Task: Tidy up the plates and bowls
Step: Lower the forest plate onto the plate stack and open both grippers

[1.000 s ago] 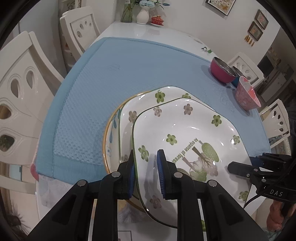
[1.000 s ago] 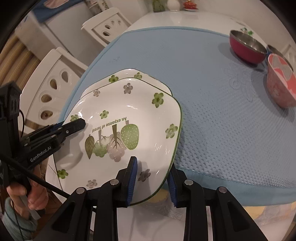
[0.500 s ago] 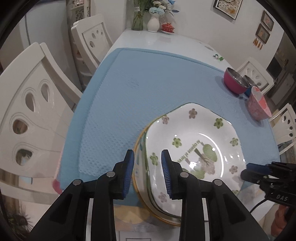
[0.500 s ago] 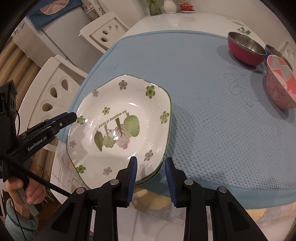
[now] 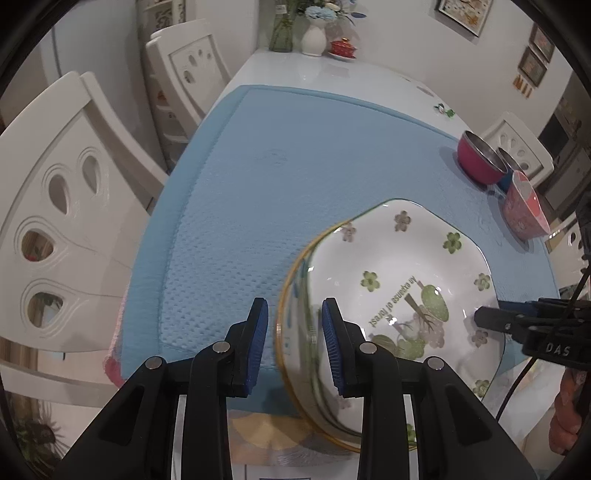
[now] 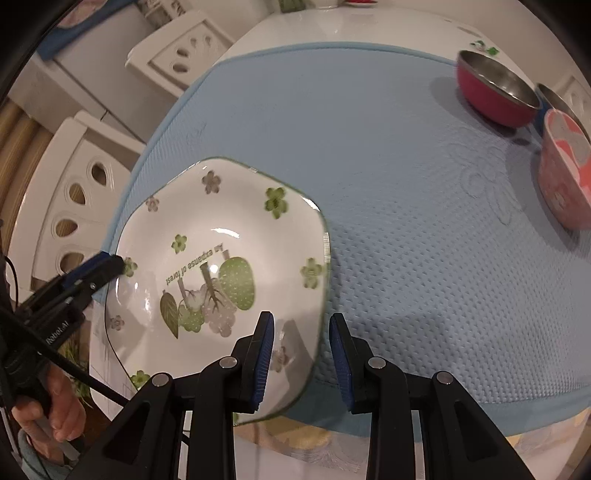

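Note:
A stack of white floral plates sits at the near edge of the blue mat; it also shows in the right wrist view. A gold-rimmed plate lies at the bottom. My left gripper is open, its jaws either side of the stack's left rim. My right gripper is open, its jaws either side of the stack's right rim. Each gripper's tip appears in the other's view.
A red steel bowl, a second steel bowl and a pink bowl stand at the mat's far right. White chairs line the table's left side. A vase stands at the far end.
Both grippers have pulled back and risen. The top plate, held up a second ago, now lies settled on the stack, and the jaws stand a little wider around the rims.

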A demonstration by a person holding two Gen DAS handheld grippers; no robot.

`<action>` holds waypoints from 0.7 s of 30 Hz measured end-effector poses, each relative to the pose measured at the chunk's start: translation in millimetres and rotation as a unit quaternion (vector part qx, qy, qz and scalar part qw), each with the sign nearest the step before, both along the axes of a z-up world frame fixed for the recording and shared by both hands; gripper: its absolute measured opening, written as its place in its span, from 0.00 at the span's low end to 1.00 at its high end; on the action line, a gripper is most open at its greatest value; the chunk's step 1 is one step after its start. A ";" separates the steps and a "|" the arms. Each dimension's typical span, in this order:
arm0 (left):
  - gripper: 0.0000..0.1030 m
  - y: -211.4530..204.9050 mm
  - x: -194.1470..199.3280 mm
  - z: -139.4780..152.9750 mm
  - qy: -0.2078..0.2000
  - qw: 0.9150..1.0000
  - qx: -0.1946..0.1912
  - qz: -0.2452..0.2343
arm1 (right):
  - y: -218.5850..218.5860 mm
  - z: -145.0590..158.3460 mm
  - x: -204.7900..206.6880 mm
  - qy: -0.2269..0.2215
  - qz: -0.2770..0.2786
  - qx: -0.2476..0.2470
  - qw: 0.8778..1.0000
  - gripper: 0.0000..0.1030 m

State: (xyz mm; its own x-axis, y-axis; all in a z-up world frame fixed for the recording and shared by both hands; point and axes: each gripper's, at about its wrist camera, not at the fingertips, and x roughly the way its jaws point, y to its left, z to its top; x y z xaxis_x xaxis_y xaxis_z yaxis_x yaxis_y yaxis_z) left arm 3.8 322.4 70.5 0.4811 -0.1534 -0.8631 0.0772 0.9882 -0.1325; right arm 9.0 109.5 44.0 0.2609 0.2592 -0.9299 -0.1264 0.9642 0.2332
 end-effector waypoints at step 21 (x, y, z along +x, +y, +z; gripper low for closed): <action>0.30 28.4 -1.4 7.1 -0.003 0.999 -0.041 0.023 | 36.4 0.7 -4.5 -0.015 0.047 -0.039 0.998 0.31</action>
